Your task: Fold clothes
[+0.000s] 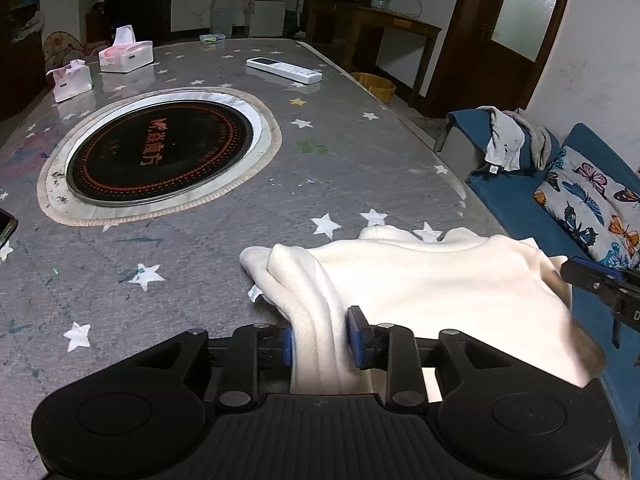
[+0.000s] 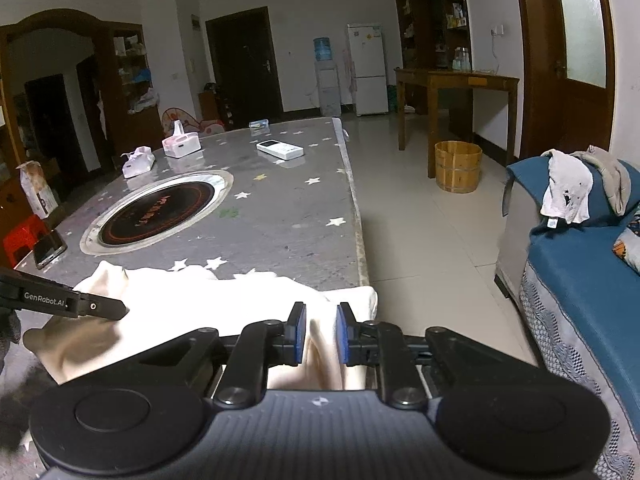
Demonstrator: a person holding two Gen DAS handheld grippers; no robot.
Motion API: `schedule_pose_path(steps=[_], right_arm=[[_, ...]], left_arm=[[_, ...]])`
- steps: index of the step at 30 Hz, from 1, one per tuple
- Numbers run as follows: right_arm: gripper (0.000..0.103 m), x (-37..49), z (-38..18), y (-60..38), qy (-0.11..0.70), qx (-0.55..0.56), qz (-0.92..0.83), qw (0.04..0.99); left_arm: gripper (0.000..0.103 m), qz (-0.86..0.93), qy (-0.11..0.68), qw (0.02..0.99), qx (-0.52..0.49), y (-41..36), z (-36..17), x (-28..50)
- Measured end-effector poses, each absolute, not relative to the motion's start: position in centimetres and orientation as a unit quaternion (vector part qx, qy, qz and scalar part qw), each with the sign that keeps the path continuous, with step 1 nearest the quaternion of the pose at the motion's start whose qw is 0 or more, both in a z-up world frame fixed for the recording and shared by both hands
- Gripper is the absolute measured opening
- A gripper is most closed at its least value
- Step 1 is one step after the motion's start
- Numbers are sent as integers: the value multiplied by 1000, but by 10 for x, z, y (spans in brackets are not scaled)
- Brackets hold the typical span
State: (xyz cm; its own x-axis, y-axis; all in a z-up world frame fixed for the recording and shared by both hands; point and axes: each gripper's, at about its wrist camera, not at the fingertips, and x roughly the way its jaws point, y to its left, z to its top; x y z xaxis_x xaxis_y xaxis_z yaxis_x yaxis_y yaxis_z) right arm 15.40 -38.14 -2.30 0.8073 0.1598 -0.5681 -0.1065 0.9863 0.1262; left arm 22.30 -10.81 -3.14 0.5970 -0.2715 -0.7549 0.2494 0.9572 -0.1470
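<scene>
The left gripper [image 1: 320,338] has its blue pads closed on a bunched fold of the cream garment [image 1: 420,276], which passes between them. The right gripper [image 2: 321,334] likewise pinches a ridge of the same garment [image 2: 224,300] between nearly closed pads. The garment lies spread on the table [image 1: 340,168] just ahead of both grippers, its right portion overhanging the table edge beside the right gripper. Ahead and left of the grippers, an inset round cooktop [image 1: 160,152] sits in the tabletop. Beyond it stand two tissue packs [image 1: 126,54], each with a tissue protruding; a white remote [image 1: 284,69] lies well ahead. A phone [image 2: 48,249] rests at the far left edge. Right of the table lies open tiled floor [image 2: 420,220], with a wooden bucket [image 2: 458,166] farther off and a blue sofa [image 2: 572,264] carrying draped clothes [image 2: 568,188].
</scene>
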Motion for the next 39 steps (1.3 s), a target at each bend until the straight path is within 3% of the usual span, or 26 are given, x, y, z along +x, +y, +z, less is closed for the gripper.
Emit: schedule_pose_path(steps=[6,14,19,22,37,39], right_arm=[[21,149,-21,-376,301,35,78,950],[52,141,-24,-347,307,7,121,944],[63,132,-33,-326,314,-13,140,939],[74,128,-43,-315,321,-28,143,936],[103,122,-53,-302,313,-39,131,940],[103,123,-54,-302,313,-40,129,940]], left_arm=[[42,-137,422,896,-5,-108,-32,222],[51,-129,420,898,-4,-102,-34,222],[57,-123,416,901,3,-100,-34,221],[59,-117,413,903,7,-97,-35,220],[62,-103,402,910,10,-85,-29,210],[62,-105,399,911,9,-84,-27,206]])
